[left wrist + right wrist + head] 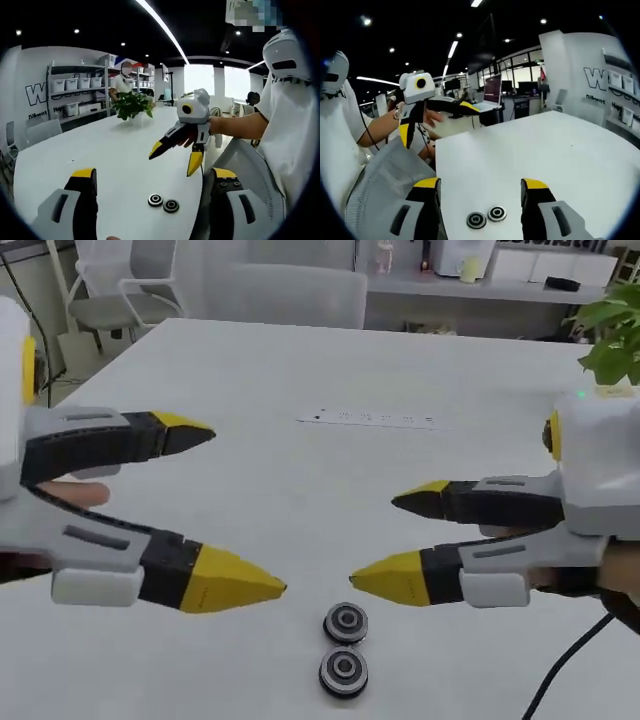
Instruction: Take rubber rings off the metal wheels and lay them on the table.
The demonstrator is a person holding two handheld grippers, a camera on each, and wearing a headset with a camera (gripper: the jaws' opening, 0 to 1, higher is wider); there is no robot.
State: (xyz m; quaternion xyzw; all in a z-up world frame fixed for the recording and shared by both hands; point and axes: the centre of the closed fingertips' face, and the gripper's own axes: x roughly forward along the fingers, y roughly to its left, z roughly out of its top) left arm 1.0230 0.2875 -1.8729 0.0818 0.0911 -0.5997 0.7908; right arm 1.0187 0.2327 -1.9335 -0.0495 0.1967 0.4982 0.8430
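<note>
Yellow-tipped grey left gripper (249, 509) and matching right gripper (371, 542) poised open over a white table (300, 360).
Both sets of jaws are spread wide and hold nothing. Two small round metal wheels (346, 623), black rubber rings (323, 672) on them, lie just beside each other on the table below the tips.

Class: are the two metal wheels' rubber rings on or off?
On: both wheels show a dark ring around the metal hub, and no loose ring lies on the table.
</note>
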